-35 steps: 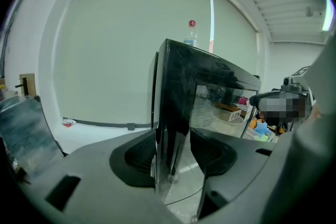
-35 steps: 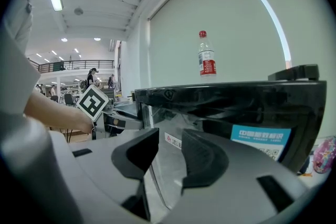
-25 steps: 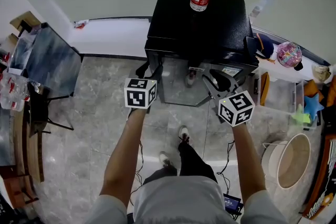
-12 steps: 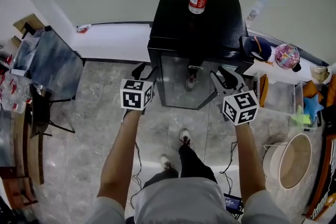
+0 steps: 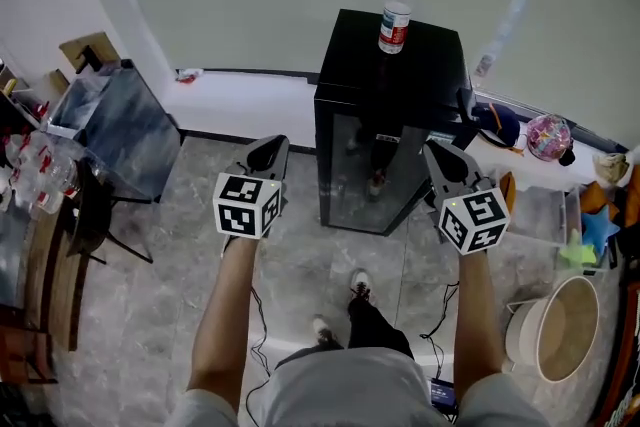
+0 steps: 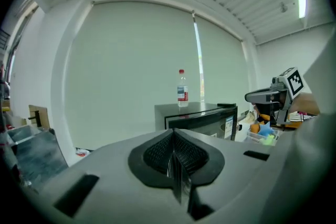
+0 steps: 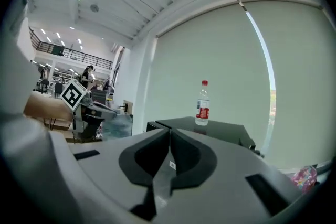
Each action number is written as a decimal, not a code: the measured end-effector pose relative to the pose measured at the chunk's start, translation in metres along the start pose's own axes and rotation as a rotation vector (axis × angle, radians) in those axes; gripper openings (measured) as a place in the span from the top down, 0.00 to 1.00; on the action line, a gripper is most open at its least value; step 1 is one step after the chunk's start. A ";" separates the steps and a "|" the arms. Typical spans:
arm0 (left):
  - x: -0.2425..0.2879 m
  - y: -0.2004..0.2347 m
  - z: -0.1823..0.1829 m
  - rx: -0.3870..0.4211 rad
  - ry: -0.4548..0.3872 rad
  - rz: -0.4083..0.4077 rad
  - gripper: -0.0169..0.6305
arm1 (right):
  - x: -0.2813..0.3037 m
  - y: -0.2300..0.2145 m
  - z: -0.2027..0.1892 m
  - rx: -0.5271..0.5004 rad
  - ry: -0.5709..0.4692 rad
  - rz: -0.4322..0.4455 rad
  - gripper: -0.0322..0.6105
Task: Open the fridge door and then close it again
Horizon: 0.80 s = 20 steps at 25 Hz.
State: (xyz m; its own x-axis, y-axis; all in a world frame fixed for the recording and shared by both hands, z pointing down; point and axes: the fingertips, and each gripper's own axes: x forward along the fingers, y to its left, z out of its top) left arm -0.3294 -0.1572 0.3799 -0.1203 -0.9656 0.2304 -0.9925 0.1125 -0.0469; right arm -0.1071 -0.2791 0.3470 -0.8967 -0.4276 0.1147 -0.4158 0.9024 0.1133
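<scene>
Your left gripper [image 5: 270,149] and right gripper [image 5: 438,155] jaws just shut, empty — jolt the black glass-door fridge [image 5: 390,105] and the clear red-capped plastic bottle [image 5: 395,15] could tip.

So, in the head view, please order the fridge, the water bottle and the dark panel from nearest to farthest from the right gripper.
Counting from the right gripper:
1. the fridge, just beside it, to its left.
2. the water bottle, standing on the fridge's top, towards the back.
3. the dark panel, far left, beyond the left gripper.
</scene>
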 end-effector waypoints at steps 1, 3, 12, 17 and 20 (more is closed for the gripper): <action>-0.011 0.000 0.007 0.012 -0.016 0.004 0.96 | -0.004 0.007 0.006 -0.017 -0.005 0.012 0.95; -0.031 -0.003 0.019 0.039 -0.045 0.009 0.96 | -0.012 0.019 0.017 -0.051 -0.008 0.031 0.95; -0.107 -0.019 0.059 0.112 -0.143 0.073 0.96 | -0.053 0.055 0.071 -0.145 -0.084 0.039 0.95; -0.138 -0.033 0.071 0.128 -0.182 0.098 0.96 | -0.070 0.082 0.081 -0.172 -0.110 0.062 0.95; -0.151 -0.041 0.076 0.154 -0.187 0.108 0.96 | -0.076 0.092 0.083 -0.162 -0.122 0.076 0.95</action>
State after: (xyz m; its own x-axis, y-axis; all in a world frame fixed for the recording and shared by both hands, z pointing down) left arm -0.2688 -0.0344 0.2729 -0.2053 -0.9781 0.0335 -0.9579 0.1937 -0.2120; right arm -0.0902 -0.1593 0.2664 -0.9405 -0.3396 0.0096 -0.3249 0.9073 0.2670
